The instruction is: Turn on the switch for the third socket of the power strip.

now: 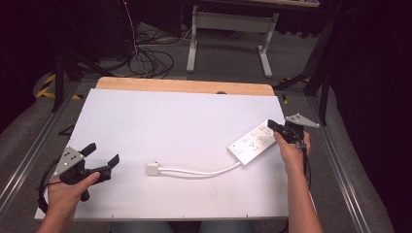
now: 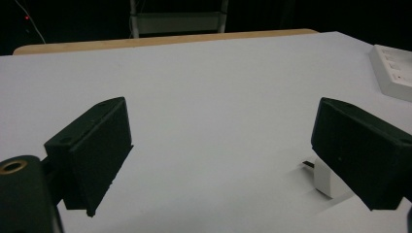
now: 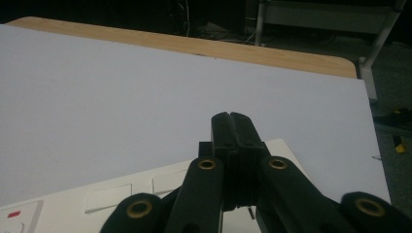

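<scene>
Jaws of my right gripper (image 1: 275, 127) are clenched with nothing between them, tips over the far end of the white power strip (image 1: 252, 142), probably pinning it. My left gripper (image 1: 102, 156) stands released near its plug (image 1: 153, 169), lying mid-table, ready to grab it.

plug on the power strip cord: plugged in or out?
Out. The white plug lies loose on the table, cord trailing from the power strip.

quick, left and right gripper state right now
left gripper: open, holding nothing, plug just beyond its jaws.
right gripper: closed, empty, over the power strip.
</scene>
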A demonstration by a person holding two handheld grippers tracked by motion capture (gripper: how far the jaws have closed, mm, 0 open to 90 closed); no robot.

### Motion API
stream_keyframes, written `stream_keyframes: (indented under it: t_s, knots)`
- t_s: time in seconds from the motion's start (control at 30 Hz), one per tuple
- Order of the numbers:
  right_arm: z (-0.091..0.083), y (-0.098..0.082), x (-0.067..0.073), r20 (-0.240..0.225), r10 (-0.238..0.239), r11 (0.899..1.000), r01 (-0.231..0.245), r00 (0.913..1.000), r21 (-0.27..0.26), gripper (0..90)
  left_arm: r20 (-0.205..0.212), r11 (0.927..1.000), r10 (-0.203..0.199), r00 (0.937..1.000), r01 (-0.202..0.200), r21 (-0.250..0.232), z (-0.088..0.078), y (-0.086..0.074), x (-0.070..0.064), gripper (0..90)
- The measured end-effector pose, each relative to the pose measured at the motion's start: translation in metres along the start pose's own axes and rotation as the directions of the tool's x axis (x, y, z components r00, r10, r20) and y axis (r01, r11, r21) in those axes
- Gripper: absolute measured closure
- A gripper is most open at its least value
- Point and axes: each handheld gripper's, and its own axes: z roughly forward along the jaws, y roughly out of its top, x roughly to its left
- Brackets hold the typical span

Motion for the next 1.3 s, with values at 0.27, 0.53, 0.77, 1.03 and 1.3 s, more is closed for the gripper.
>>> stream_keyframes:
  t_s: [0.27, 0.53, 0.77, 1.03, 1.3]
  knots:
    - [0.009, -0.001, 0.001, 0.001, -0.01, 1.0, 0.01, 1.0, 0.02, 90.0, -0.001, 1.0, 0.001, 1.0, -0.001, 0.001, 0.001, 0.0, 0.0, 8.0]
    - [0.018, -0.003, 0.002, 0.001, -0.02, 0.998, 0.02, 0.9998, 0.051, 90.0, -0.001, 1.0, -0.001, 1.0, 0.001, 0.001, 0.001, 0.0, 0.0, 8.0]
    - [0.025, -0.005, 0.002, 0.0, -0.031, 0.997, 0.031, 0.9995, 0.068, 90.0, 0.002, 1.0, 0.002, 1.0, -0.002, 0.003, 0.002, 0.0, 0.0, 8.1]
    - [0.032, -0.008, 0.002, 0.005, -0.032, 0.996, 0.032, 0.9995, 0.081, 90.0, 0.003, 1.0, 0.004, 1.0, -0.004, 0.007, 0.002, 0.0, 0.0, 8.1]
    - [0.035, -0.01, 0.002, 0.01, -0.038, 0.994, 0.037, 0.9992, 0.104, 90.0, 0.001, 1.0, 0.002, 1.0, -0.002, 0.006, 0.002, 0.0, 0.0, 8.1]
